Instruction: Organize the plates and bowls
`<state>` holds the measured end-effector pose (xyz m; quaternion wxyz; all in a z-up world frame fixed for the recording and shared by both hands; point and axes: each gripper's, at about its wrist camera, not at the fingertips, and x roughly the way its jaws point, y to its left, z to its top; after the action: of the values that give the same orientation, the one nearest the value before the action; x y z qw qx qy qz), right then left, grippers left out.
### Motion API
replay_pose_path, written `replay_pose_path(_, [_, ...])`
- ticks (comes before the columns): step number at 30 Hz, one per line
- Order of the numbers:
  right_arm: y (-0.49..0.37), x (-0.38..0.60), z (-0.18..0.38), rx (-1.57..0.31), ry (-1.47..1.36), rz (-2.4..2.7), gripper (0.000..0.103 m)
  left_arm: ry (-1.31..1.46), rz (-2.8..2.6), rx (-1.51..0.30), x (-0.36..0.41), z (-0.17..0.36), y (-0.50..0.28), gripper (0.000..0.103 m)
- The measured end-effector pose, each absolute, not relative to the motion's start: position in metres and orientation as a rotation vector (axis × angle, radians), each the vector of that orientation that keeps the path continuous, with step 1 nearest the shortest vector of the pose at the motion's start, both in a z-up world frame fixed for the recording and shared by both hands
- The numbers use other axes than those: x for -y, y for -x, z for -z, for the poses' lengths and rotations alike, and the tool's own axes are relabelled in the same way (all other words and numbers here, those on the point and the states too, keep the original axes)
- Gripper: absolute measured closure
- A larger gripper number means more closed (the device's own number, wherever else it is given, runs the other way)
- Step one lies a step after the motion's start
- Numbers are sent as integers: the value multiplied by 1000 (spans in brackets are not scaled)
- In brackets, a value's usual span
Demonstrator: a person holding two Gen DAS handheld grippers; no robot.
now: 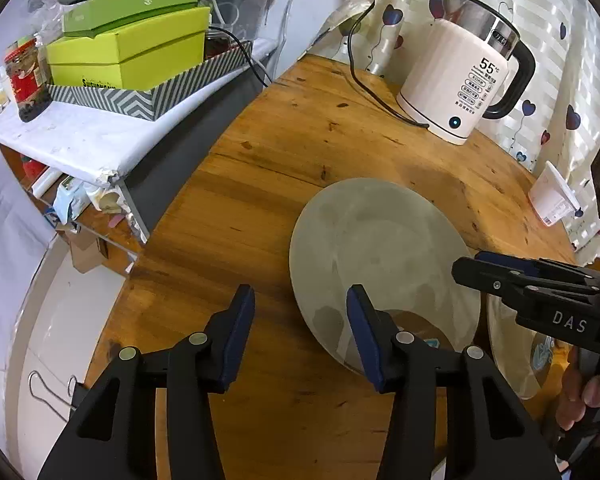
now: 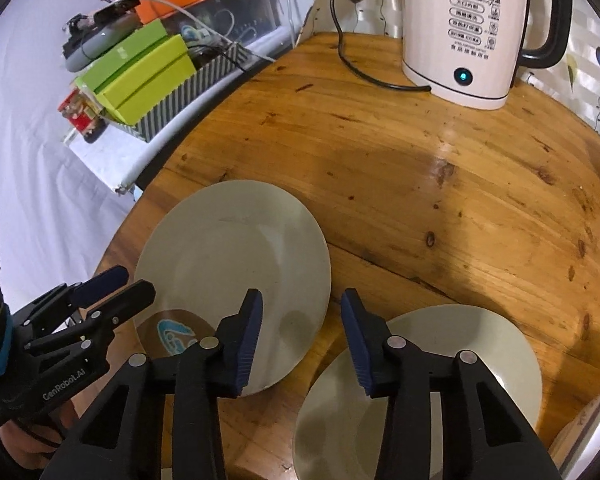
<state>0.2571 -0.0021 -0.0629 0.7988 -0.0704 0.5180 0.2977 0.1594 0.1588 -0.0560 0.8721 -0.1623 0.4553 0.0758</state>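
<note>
Beyond 2 plates (image 2: 236, 248) (image 2: 440, 360), bare wooden table (image 2: 440, 200) reaches the kettle (image 2: 466, 28).

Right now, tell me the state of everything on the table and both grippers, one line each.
Left plate: flat on the table, its near edge over a disc with a blue print.
Right plate: flat on the table, apart from the left plate, empty.
Kettle: upright, lid shut, blue light lit, cord plugged in.
Left gripper: open, its jaws astride the left plate's rim.
Right gripper: open, nothing gripped, above the gap between the plates.
</note>
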Motion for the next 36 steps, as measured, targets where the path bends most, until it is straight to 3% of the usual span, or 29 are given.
replay_pose_path(7, [-261, -1, 71, -1136, 147, -640, 76, 332, -139, -954, -156, 59, -165, 66])
replay_pose_path(36, [-264, 0, 73, -1128, 128, -647, 76, 367, -103, -936, -158, 61, -163, 74])
